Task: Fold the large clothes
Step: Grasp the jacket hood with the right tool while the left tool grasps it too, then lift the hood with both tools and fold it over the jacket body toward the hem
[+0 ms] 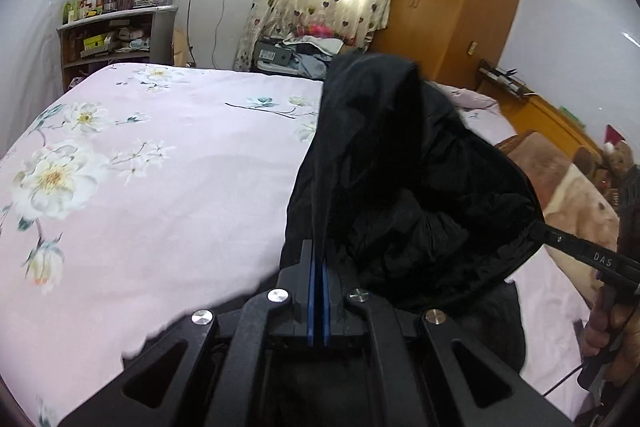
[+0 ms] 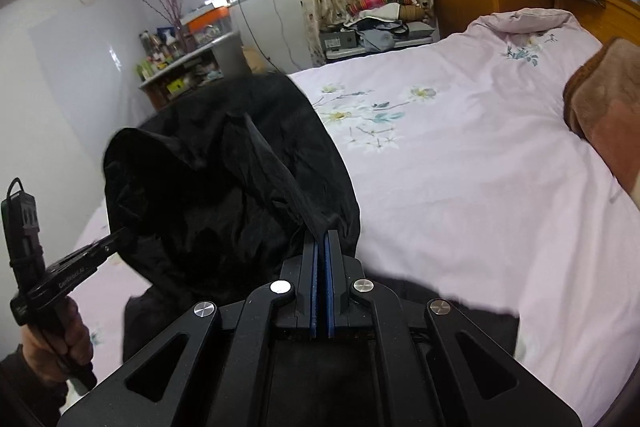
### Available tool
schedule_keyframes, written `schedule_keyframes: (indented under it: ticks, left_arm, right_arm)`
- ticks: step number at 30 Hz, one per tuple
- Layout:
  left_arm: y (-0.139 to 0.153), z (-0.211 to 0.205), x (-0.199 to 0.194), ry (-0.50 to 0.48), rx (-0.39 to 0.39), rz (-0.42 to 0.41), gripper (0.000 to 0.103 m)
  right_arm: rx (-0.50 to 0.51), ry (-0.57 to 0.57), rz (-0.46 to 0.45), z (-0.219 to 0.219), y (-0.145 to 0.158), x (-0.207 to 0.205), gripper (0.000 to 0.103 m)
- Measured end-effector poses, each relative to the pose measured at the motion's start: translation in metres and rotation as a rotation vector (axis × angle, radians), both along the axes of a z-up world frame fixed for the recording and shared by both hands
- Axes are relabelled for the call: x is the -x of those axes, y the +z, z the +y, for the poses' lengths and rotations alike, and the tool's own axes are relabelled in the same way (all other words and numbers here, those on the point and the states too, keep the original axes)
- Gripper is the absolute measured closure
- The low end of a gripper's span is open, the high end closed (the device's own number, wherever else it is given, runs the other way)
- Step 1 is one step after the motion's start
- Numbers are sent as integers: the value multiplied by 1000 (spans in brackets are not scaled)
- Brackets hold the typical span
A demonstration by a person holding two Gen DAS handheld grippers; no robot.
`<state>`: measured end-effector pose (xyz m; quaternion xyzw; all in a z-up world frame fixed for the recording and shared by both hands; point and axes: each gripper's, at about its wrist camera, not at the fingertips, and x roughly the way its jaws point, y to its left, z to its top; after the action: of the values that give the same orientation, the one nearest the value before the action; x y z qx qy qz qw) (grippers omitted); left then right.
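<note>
Both grippers pinch the black jacket (image 1: 400,187): the left gripper (image 1: 319,255) and right gripper (image 2: 321,239) each clamp an edge, lifting it above the floral bed sheet (image 1: 140,187) near the bed's near edge.

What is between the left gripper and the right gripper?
The black garment spans between them, pinched by the left gripper and right gripper; both wrist views show it.

Past my left fingers (image 1: 319,267), the black garment (image 1: 400,179) blocks the bed (image 1: 160,167) behind it. Its lower part drops beneath both gripper bodies, where I lose it. The bottles on the shelf (image 1: 108,23) far beyond are too small to identify.
</note>
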<state>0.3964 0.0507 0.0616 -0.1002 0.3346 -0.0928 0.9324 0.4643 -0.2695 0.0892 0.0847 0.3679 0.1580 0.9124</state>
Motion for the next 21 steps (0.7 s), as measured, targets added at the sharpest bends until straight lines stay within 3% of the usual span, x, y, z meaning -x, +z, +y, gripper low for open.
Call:
schedule_keyframes:
  ticks: [5,10,17,21]
  left_arm:
    - [-2,2,57,6,18,2,101]
    - [-23,12,100,56,40,49,101]
    - [-67,11,133,74,-7,185,101]
    - [-76,12,156,52,-12,213,100]
  right_arm:
    - [-31,-2,27,-15,-9,54,102]
    - [-66,-13,105,-25,-40,94,102]
    - [-36,-46,209,-36,-83,122,103]
    - [-90,-57,253,-44,-91,132,103]
